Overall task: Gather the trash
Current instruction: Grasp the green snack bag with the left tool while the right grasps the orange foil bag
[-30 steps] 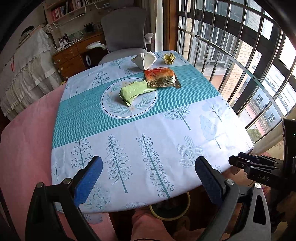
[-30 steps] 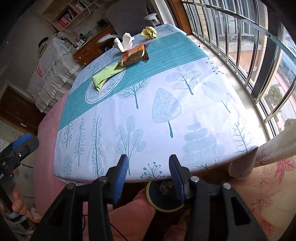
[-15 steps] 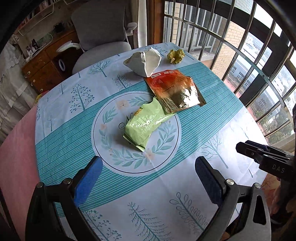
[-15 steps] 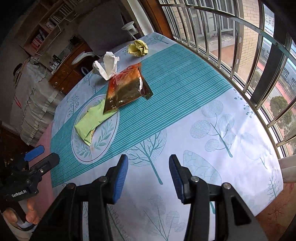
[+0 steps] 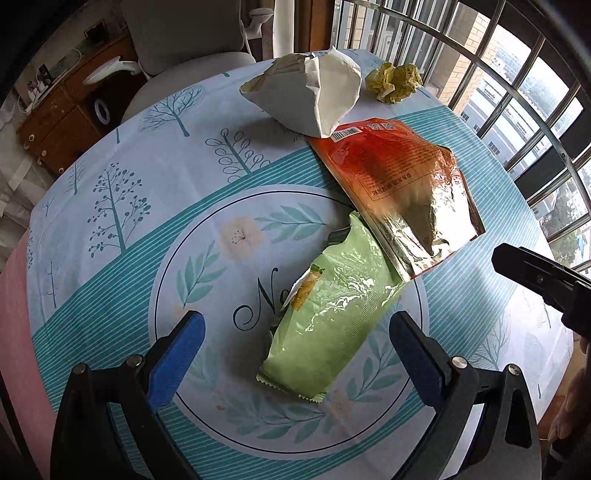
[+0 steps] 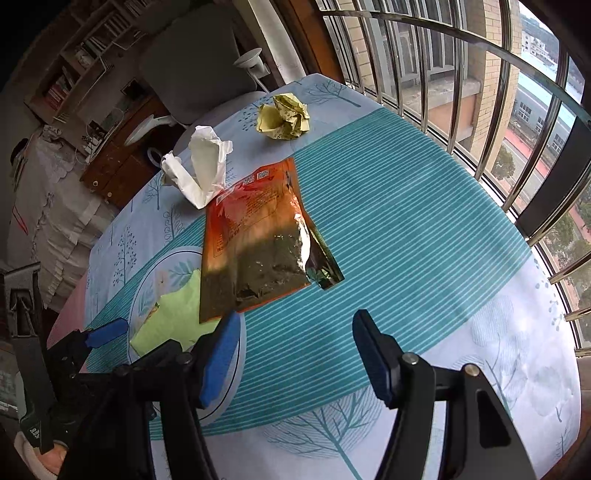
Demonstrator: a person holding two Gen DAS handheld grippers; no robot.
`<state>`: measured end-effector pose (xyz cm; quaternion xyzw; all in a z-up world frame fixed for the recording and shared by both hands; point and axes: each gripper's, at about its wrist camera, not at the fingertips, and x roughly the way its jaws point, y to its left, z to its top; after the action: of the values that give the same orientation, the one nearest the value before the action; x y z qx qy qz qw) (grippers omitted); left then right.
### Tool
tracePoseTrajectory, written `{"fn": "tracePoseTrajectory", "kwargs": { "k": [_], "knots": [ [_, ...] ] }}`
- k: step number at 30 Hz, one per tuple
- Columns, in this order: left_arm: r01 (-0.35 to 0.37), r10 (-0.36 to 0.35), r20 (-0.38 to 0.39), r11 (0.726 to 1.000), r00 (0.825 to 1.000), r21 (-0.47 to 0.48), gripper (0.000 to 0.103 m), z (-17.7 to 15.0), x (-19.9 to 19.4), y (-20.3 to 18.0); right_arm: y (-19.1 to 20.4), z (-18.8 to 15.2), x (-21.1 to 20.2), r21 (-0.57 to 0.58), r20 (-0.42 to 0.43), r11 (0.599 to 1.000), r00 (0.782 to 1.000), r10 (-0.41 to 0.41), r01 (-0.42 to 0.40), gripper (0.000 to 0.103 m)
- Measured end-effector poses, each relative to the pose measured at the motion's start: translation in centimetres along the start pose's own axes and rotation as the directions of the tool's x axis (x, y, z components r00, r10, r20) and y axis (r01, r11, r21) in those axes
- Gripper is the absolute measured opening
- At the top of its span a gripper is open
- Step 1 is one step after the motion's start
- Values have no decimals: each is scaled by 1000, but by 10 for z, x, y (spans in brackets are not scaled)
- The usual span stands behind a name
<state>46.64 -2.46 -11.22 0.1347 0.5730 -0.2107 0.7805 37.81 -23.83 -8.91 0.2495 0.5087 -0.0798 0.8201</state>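
A grey office chair (image 5: 192,33) stands behind the tree-patterned tablecloth (image 5: 110,192).

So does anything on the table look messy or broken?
Yes. The orange foil packet is torn open and overlaps the green plastic wrapper. A crumpled white paper bag and a yellow paper ball lie behind them.

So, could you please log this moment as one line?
left hand-held gripper: open, over green wrapper | right hand-held gripper: open, near orange packet | nothing grasped
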Motion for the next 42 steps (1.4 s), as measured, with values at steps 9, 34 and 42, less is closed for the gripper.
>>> {"fn": "tracePoseTrajectory", "kwargs": {
  "k": [9,34,42],
  "knots": [
    [39,-38,-34,999,999,25,85,4,20,-3,-4,33,32,3,0,1000,1000,-9,9,71],
    [45,-46,-20,999,999,-17,33,20,18,8,32,50,73,-64,-153,962,955,254,-267,5],
    [56,-56,-26,998,998,2,24,16,15,-5,36,45,83,32,-200,942,921,334,-334,8]
  ]
}}
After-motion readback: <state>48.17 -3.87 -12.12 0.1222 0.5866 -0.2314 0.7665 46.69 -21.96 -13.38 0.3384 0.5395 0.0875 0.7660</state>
